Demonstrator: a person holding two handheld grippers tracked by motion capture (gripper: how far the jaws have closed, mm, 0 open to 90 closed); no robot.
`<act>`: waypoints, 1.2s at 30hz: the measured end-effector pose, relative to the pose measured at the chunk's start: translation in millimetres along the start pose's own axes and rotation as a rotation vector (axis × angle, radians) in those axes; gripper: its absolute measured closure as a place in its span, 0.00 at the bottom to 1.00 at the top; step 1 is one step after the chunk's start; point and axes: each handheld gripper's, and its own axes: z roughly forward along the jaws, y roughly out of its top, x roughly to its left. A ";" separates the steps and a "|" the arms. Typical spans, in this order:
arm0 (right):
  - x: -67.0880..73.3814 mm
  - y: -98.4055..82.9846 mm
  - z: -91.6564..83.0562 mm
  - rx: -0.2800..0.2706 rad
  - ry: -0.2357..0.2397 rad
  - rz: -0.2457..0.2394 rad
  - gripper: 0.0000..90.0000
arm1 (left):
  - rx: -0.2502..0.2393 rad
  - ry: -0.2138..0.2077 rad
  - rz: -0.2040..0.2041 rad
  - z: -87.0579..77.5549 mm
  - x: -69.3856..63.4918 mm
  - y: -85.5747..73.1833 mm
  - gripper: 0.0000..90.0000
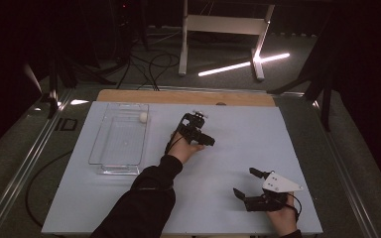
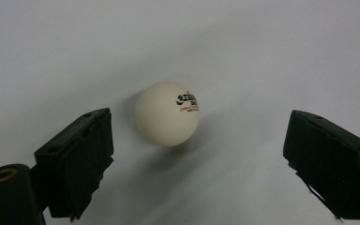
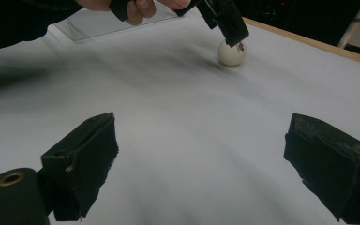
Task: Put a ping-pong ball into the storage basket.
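Ping-pong ball (image 2: 167, 114), cream-white with a small black and red print, sits on the pale table top (image 2: 262, 47) between the jaws of my left gripper (image 2: 197, 164), a little beyond their tips and nearer the jaw on the left of that gripper's view. Neither pad touches it; bare table shows on both sides, with the wider gap toward the other jaw. So my left gripper stands wide apart and holds nothing. From the right gripper view I see one of those left jaws coming down just above and beside the ball, at its near-left edge. My right gripper (image 3: 201, 168) rests low near my edge of the table, its jaws also spread wide with only bare table between them, well apart from the ball. Farther off, to the left in the high view, a clear plastic tray (image 1: 110, 163) lies on the table, with a second white ball (image 1: 143, 117) in its far right corner.
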 end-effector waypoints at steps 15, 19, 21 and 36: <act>-0.8 0.0 -1.2 -0.002 -0.002 0.003 0.11 | 0.012 0.004 0.023 16.2 5.0 -2.1 0.26; -0.8 0.0 -1.1 -0.001 -0.002 0.002 0.11 | 0.022 0.005 0.053 20.8 3.9 -2.6 0.34; -0.9 0.0 -1.1 -0.001 -0.002 0.003 0.11 | 0.022 0.016 0.053 23.0 4.7 -2.2 0.34; -1.5 -0.1 -1.6 -0.002 -0.005 0.004 0.11 | 0.025 0.005 0.068 22.3 8.8 0.5 0.58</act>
